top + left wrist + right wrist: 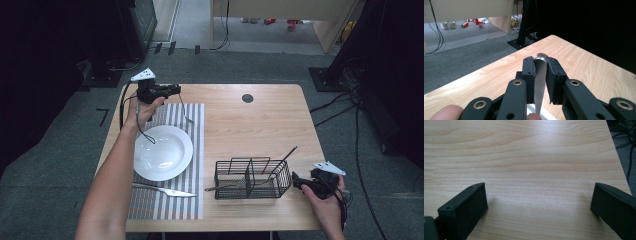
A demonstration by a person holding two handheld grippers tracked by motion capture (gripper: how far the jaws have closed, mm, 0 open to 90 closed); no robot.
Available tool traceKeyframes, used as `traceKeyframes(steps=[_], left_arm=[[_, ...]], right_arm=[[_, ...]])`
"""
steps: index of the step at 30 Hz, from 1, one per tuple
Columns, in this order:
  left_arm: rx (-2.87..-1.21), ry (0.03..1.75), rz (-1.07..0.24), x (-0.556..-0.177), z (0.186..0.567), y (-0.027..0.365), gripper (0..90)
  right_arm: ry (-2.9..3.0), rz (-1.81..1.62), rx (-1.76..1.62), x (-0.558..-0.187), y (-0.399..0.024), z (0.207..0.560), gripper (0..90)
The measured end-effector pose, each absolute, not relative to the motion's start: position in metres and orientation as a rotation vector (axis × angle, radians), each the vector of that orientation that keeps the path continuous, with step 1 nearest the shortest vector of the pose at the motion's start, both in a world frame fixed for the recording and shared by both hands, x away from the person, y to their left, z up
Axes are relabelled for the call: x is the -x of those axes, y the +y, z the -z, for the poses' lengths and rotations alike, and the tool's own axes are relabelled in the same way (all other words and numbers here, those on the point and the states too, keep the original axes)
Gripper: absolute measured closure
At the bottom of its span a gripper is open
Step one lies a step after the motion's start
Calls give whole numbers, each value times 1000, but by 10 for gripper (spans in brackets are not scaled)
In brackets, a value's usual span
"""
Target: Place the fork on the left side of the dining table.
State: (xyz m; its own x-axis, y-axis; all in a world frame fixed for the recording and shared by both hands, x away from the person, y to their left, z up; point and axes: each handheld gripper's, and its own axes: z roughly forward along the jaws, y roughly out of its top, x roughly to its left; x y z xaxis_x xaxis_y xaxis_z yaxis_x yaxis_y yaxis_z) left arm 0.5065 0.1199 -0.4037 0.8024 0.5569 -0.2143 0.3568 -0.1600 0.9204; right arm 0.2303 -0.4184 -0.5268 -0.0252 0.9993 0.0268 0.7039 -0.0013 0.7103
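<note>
A wooden table [260, 120] holds a striped placemat [192, 150] and white plate [162, 152]. The left gripper [172, 90], beyond the plate, clamps a fork [185, 112] by its handle, prongs hanging toward the mat's far edge. The right gripper [300, 181] rests wide open beside a wire basket [252, 179].

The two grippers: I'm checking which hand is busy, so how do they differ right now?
The left gripper is shut on a fork handle, held above the mat's far end; the right gripper stands wide open and holds nothing. The left is raised; the right sits low beside the wire basket. Both have black fingers.
</note>
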Motion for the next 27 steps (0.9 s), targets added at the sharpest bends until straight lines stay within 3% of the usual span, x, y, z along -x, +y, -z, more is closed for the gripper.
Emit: traceKeyframes(steps=[9, 13, 17, 27], left_arm=[[-1789, 858, -204, -505, 424, 164, 822], [-1733, 991, -135, -504, 445, 185, 796], [-1658, 1209, 16, -506, 469, 205, 766], [-1649, 1322, 45, -496, 495, 217, 726]], right_arm=[[1781, -770, -1753, -230, -418, 527, 4], [1781, -770, -1753, -230, -418, 527, 4], [1781, -771, -1756, -230, -418, 527, 4], [1781, -770, -1753, -230, -418, 527, 4]])
